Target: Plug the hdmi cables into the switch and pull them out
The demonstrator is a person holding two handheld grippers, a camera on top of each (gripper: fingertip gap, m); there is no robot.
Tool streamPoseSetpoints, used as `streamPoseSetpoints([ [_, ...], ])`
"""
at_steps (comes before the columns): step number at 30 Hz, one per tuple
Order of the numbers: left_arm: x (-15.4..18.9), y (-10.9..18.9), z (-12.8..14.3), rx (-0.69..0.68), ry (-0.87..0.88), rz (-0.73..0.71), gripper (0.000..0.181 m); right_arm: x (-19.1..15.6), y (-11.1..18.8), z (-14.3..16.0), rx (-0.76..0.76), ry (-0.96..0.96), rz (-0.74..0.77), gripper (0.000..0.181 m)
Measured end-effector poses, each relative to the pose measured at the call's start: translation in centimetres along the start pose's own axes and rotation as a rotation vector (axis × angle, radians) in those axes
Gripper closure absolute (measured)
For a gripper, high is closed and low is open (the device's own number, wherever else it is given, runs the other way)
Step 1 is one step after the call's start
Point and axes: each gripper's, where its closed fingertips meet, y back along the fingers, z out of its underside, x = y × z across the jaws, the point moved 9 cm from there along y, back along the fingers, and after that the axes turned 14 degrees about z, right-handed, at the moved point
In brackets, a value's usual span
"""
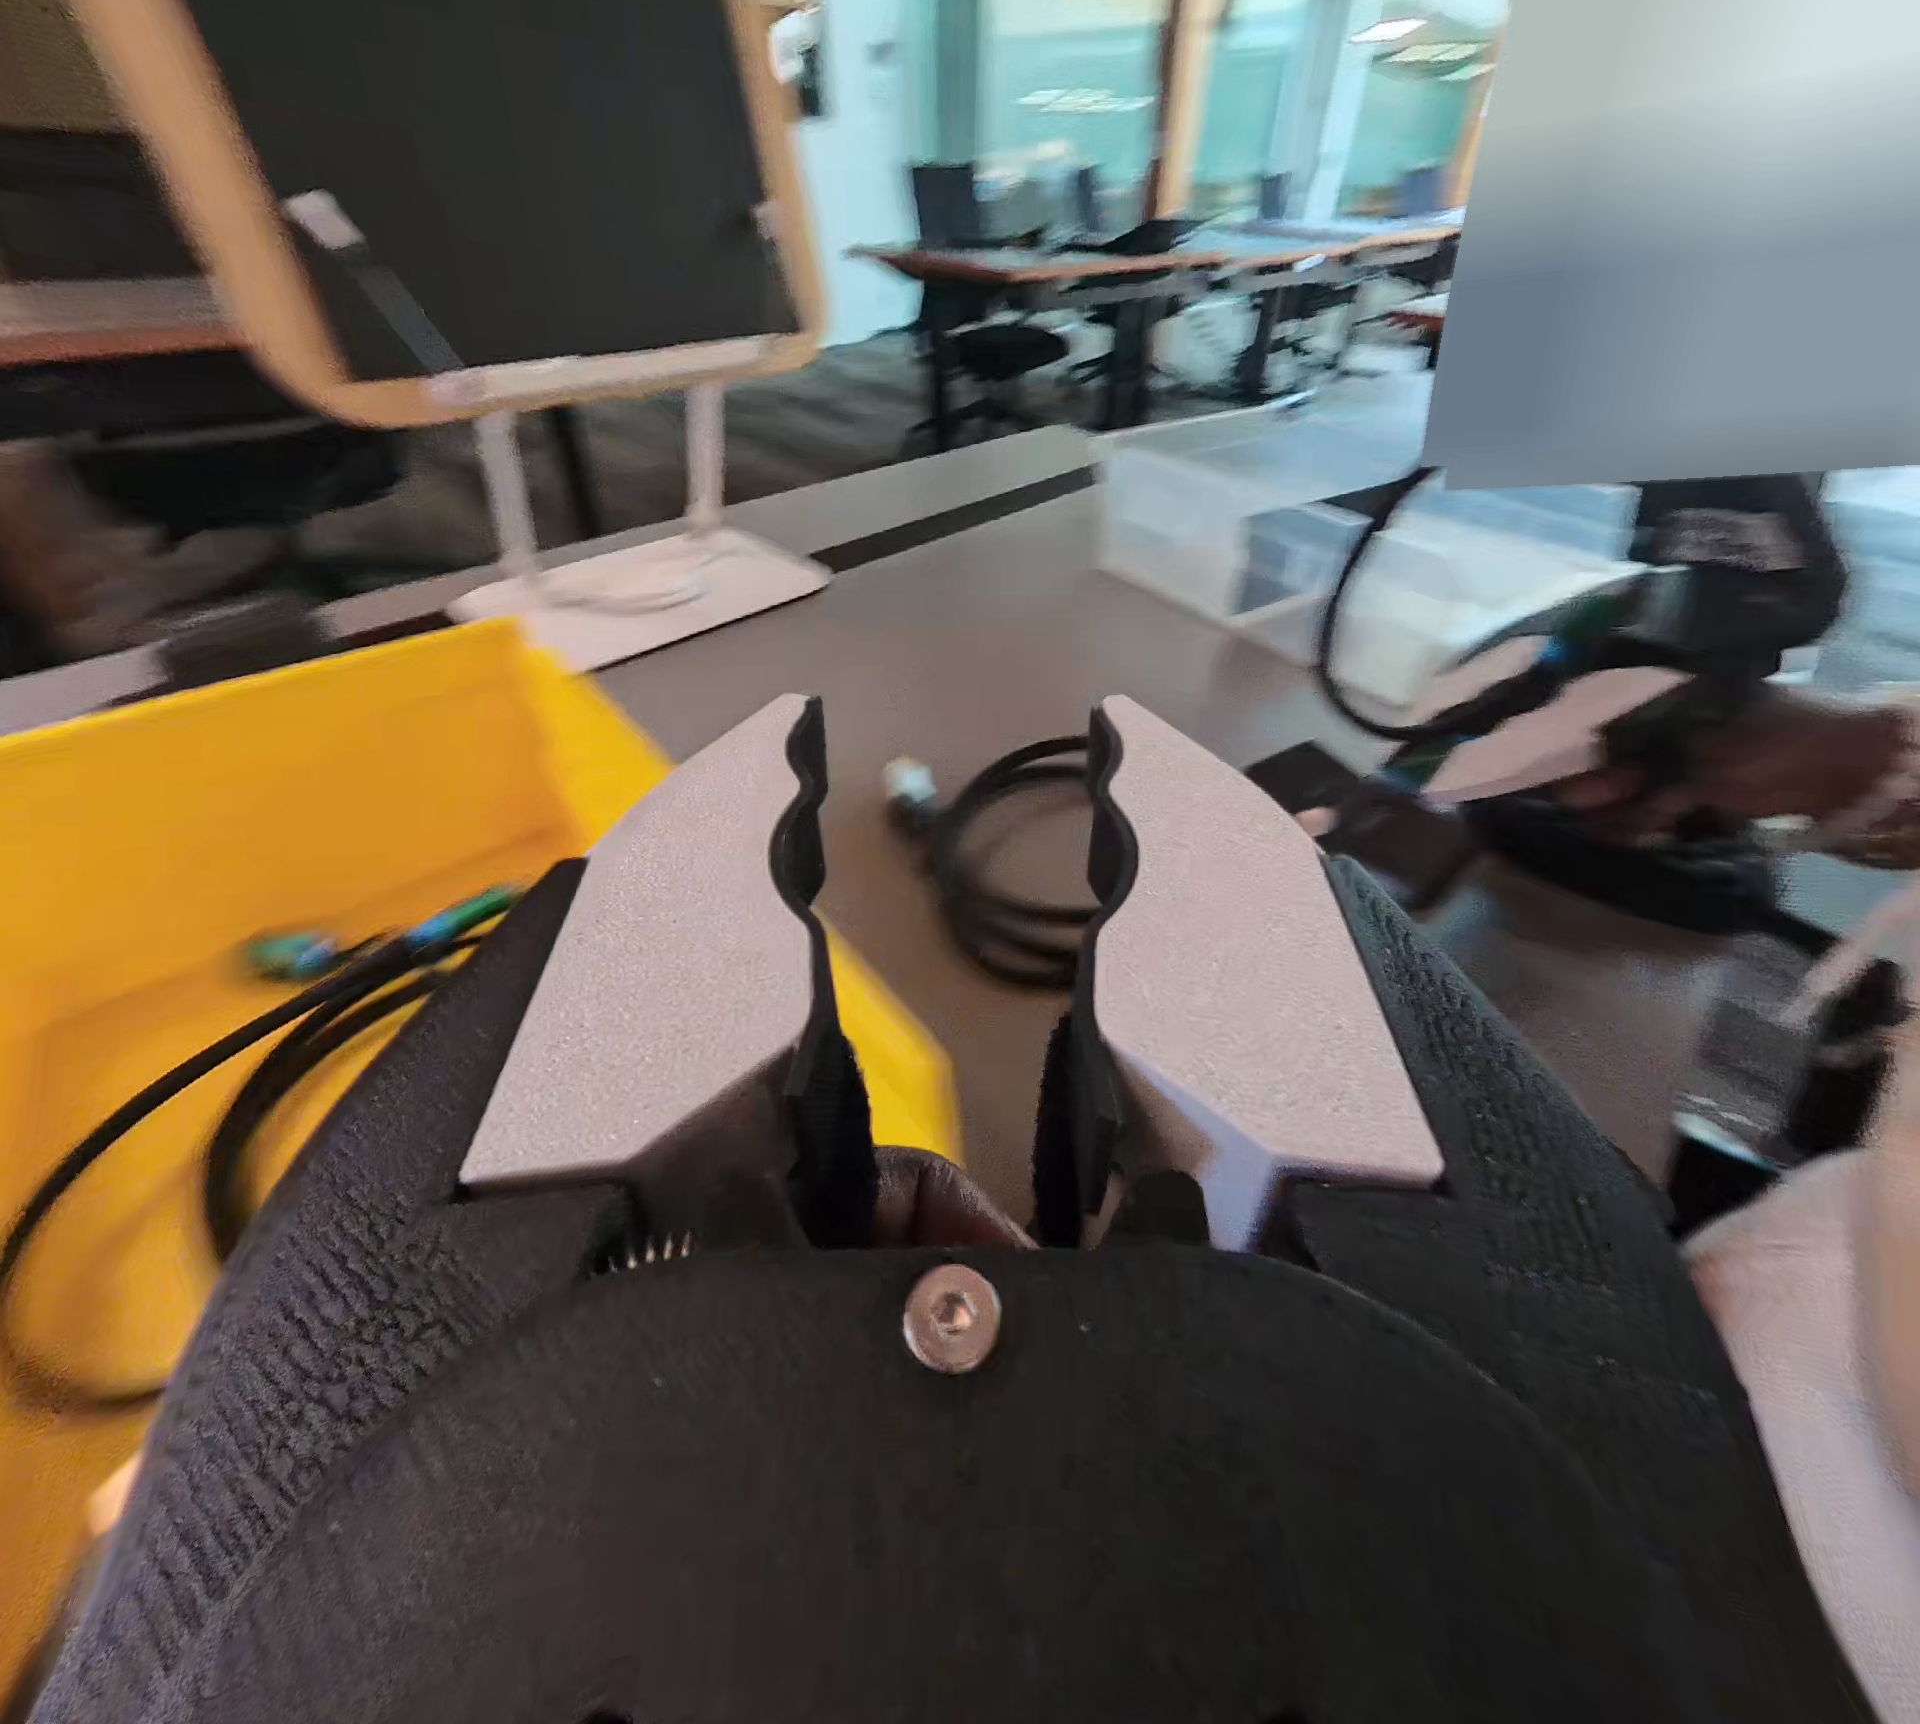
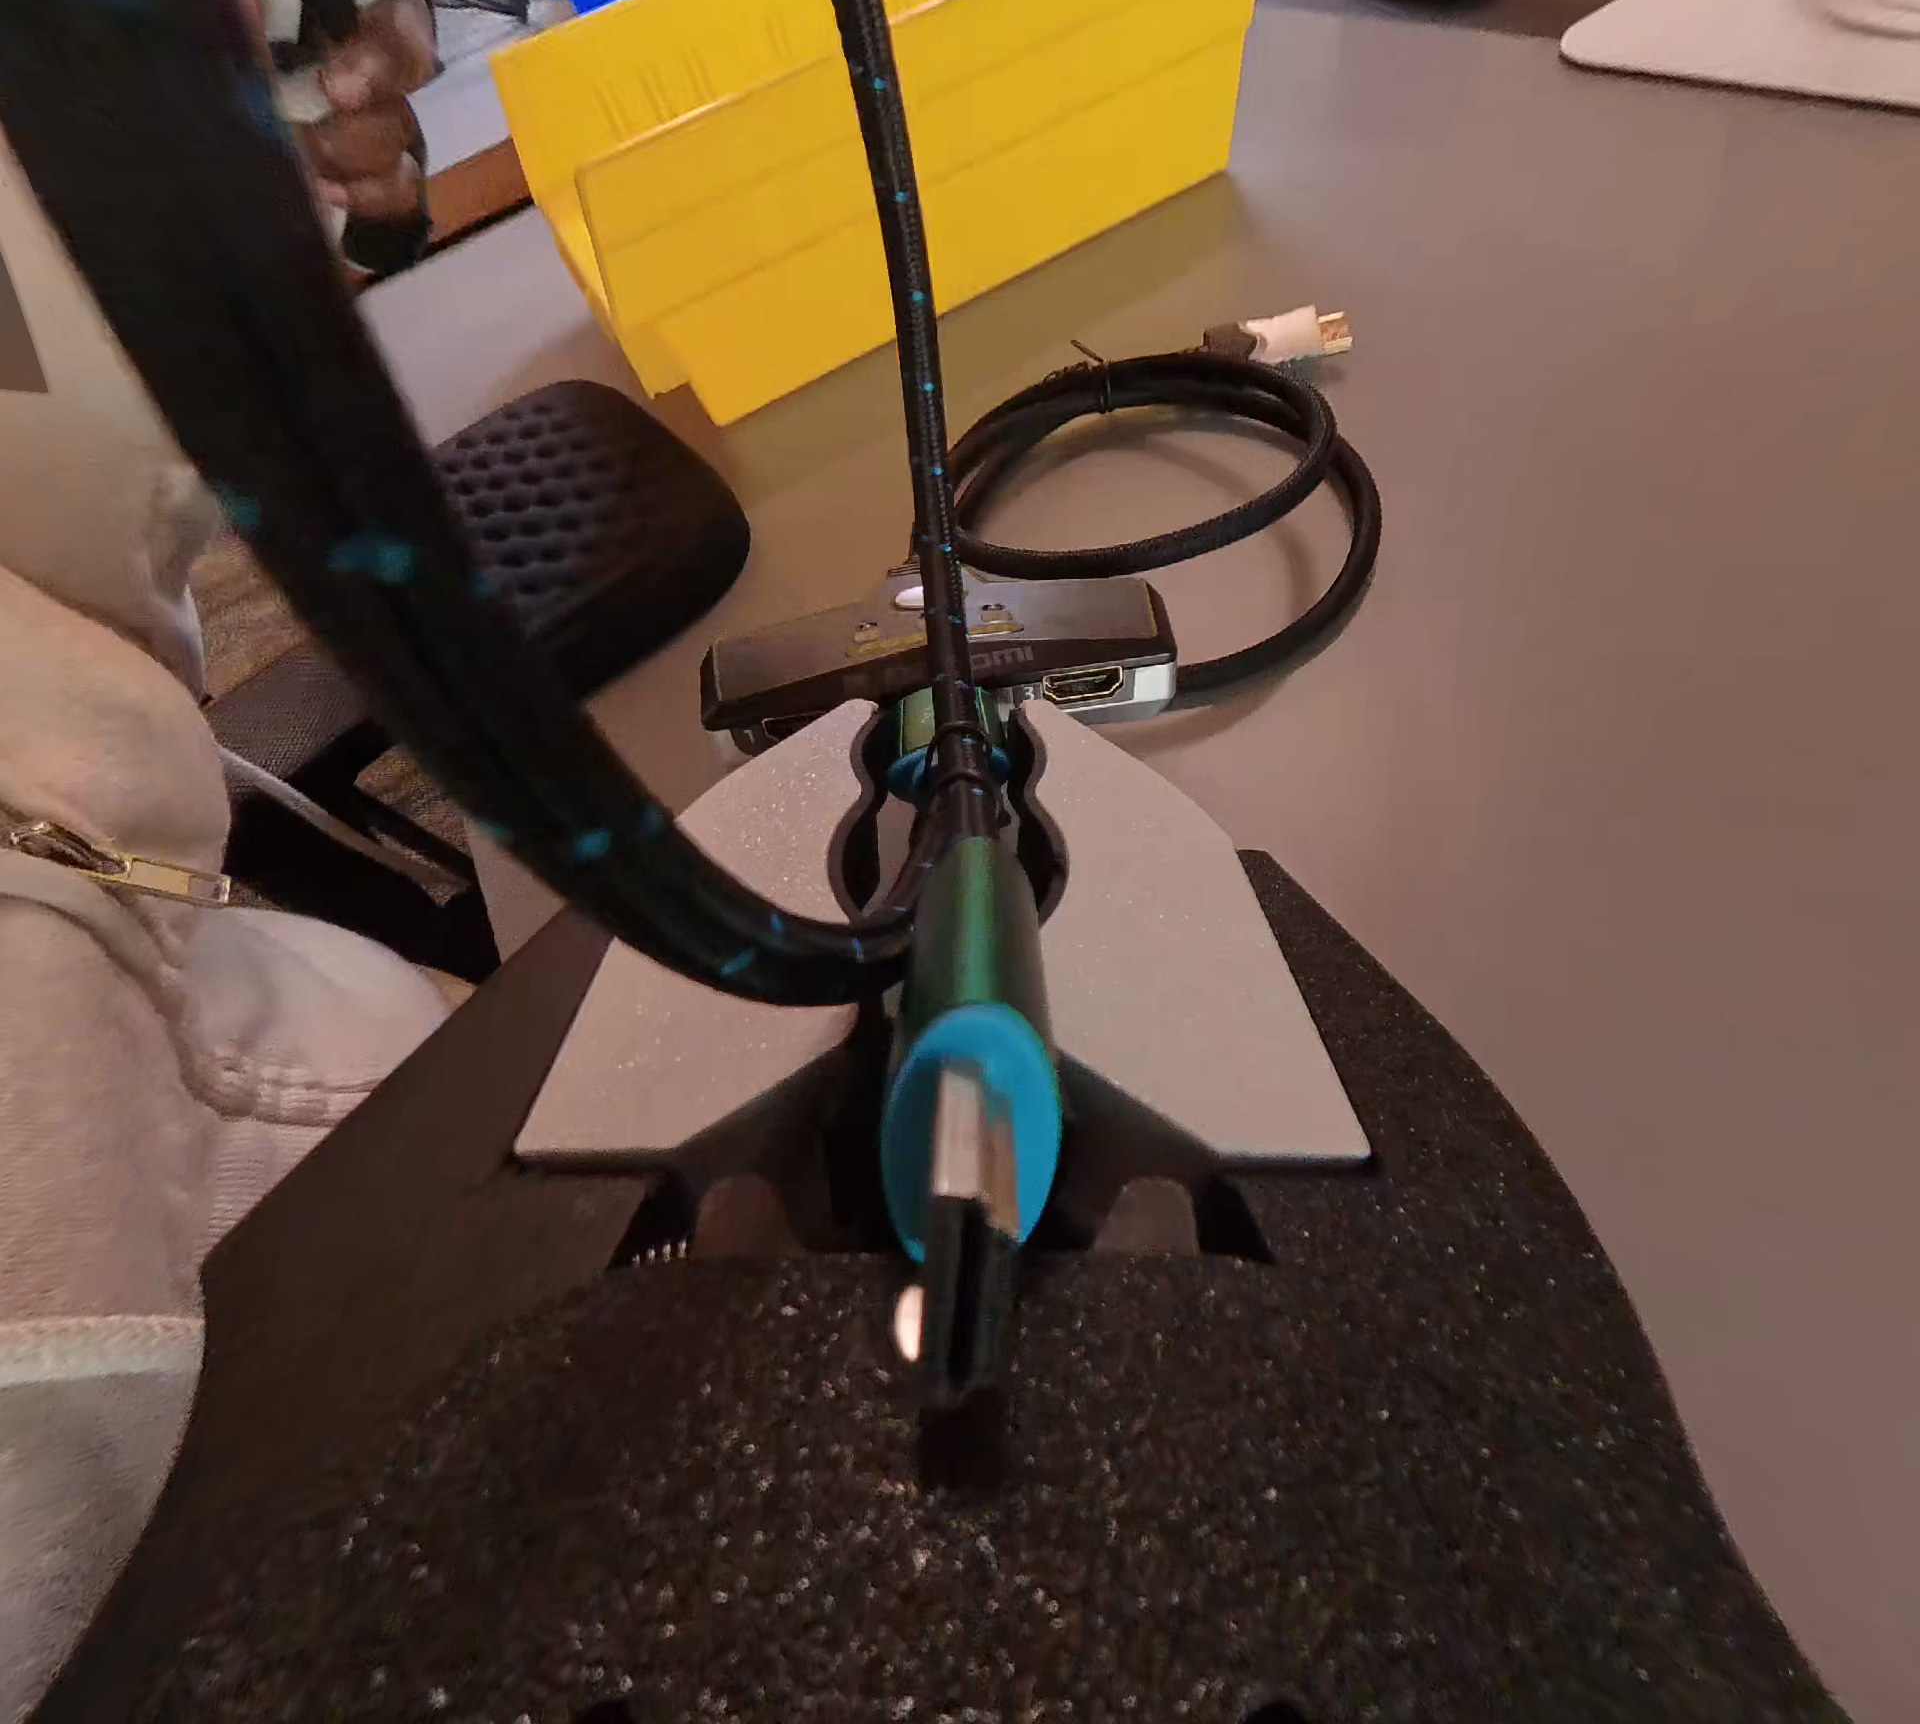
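Yellow bin (image 2: 883,147) lies left of the HDMI switch (image 2: 935,661). Left gripper (image 1: 956,801) hovers, jaws open, empty. Right gripper (image 2: 940,739) clamps the green HDMI plug (image 2: 930,718) at the switch's middle port; insertion appears underway, needing straight forward pressure.

Grey-fingered black gripper (image 1: 956,739) with silver screw (image 1: 952,1318); beige sleeve (image 2: 125,999).

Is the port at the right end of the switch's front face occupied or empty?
Empty. In the right wrist view that port on the switch shows an open slot with nothing in it; the right gripper holds a green connector at the middle.
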Motion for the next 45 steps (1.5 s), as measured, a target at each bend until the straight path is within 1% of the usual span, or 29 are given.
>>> streamPoseSetpoints([
  [1, -1.0, 0.8, 0.2, -0.063, 0.007, -0.044, 0.133, 0.1, 0.0, -0.1, -0.017, -0.009, -0.002, 0.159],
  [3, -3.3, 2.0, 1.1, -0.249, 0.000, -0.091, 0.133, 0.3, -0.1, -0.1, -0.094, -0.013, -0.018, 0.159],
  [5, -5.8, 2.5, 2.3, -0.477, -0.022, -0.130, 0.134, 0.4, -0.3, 0.4, -0.253, 0.023, -0.038, 0.161],
  [6, -6.9, 2.5, 2.8, -0.583, -0.038, -0.126, 0.138, 0.4, -0.3, 0.7, -0.304, 0.059, -0.034, 0.163],
  [8, -8.6, 2.0, 3.9, -0.760, -0.064, -0.062, 0.141, 0.4, -0.2, 1.1, -0.304, 0.115, 0.005, 0.165],
  [10, -9.9, 1.3, 4.8, -0.914, -0.082, 0.007, 0.140, 0.4, -0.4, 1.5, -0.326, 0.109, -0.002, 0.167],
  [13, -12.0, 0.1, 6.0, -1.067, -0.104, 0.041, 0.137, 0.5, -0.4, 2.0, -0.347, 0.079, -0.012, 0.166],
  [18, -13.6, -1.5, 8.5, -1.204, -0.043, 0.141, 0.137, 0.6, 0.1, 1.6, -0.329, 0.106, -0.012, 0.166],
  [20, -13.5, -1.7, 8.3, -1.173, -0.019, 0.168, 0.156, 0.9, 0.4, 1.3, -0.326, 0.118, 0.008, 0.166],
  [22, -13.4, -1.5, 7.9, -1.145, -0.026, 0.182, 0.166, 1.2, 0.8, 1.2, -0.325, 0.120, 0.016, 0.165],
  [23, -13.3, -1.4, 7.7, -1.120, -0.015, 0.199, 0.166, 1.4, 1.0, 1.1, -0.321, 0.117, 0.021, 0.165],
  [26, -13.5, -1.2, 7.1, -1.045, 0.064, 0.208, 0.146, 1.9, 1.3, 0.9, -0.313, 0.113, 0.030, 0.165],
  [28, -14.0, -1.4, 6.7, -0.981, 0.121, 0.206, 0.142, 2.1, 1.4, 0.8, -0.309, 0.114, 0.040, 0.165],
  [29, -14.3, -1.5, 6.6, -0.940, 0.144, 0.190, 0.143, 2.2, 1.4, 0.7, -0.305, 0.116, 0.042, 0.165],
  [31, -14.8, -2.1, 6.6, -0.880, 0.189, 0.142, 0.154, 2.1, 1.5, 0.5, -0.293, 0.121, 0.045, 0.165],
  [35, -14.8, -2.8, 7.8, -0.908, 0.243, 0.121, 0.160, 2.0, 1.7, 0.4, -0.284, 0.137, 0.065, 0.165],
  [37, -14.8, -2.8, 8.3, -0.933, 0.262, 0.114, 0.174, 2.1, 1.9, 0.3, -0.283, 0.149, 0.079, 0.165],
  [39, -14.8, -2.6, 8.2, -0.913, 0.244, 0.100, 0.174, 2.3, 2.2, 0.1, -0.274, 0.152, 0.093, 0.165],
  [41, -14.6, -2.2, 7.1, -0.819, 0.193, 0.053, 0.175, 2.5, 2.5, -0.2, -0.254, 0.154, 0.103, 0.165],
  [45, -13.2, -1.1, 3.4, -0.541, 0.014, -0.043, 0.176, 2.7, 3.2, -1.0, -0.203, 0.172, 0.135, 0.166],
])
